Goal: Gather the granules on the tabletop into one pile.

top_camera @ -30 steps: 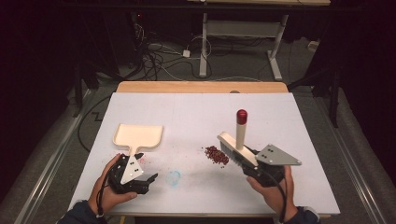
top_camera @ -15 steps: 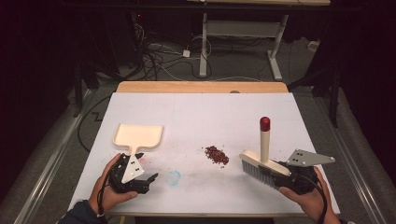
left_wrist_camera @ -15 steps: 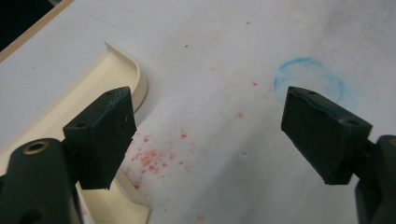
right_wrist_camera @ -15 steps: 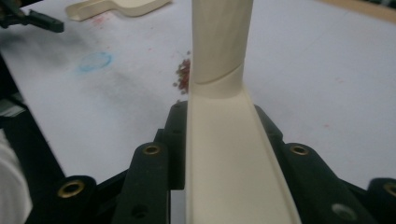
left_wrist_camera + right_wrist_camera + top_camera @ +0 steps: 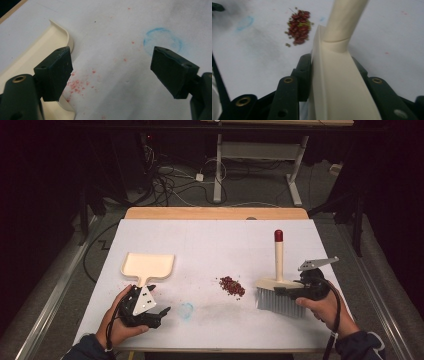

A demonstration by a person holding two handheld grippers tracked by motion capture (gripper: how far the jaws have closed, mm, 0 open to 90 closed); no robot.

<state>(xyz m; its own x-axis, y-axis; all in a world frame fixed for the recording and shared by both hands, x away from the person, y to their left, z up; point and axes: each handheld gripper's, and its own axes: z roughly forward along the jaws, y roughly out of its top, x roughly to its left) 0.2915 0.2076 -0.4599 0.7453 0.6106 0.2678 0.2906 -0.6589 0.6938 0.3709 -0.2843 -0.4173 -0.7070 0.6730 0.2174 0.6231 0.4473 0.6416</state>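
Note:
A cream dustpan (image 5: 148,264) lies flat at the table's left, handle toward me. Just behind its handle my left gripper (image 5: 159,311) rests open on the table; in the left gripper view its jaws (image 5: 112,62) stand wide apart over bare paper, with the dustpan (image 5: 37,56) beside the left jaw. My right gripper (image 5: 283,291) is shut on the cream base of a hand brush (image 5: 278,285), whose red-tipped handle stands upright and whose grey bristles touch the table. A small pile of red beans (image 5: 232,285) lies left of the brush, apart from it, and ahead of the jaws (image 5: 331,62) in the right gripper view (image 5: 298,26).
A faint blue ring (image 5: 186,310) is drawn on the white table cover (image 5: 215,240) between the two grippers. Red smudges dot the paper near the dustpan (image 5: 77,85). Beyond the table's wooden far edge (image 5: 215,213) are cables and desk legs on the floor.
My right gripper has carried the brush to the right, away from the bean pile, and set it down with the handle upright. The left gripper and dustpan have not moved.

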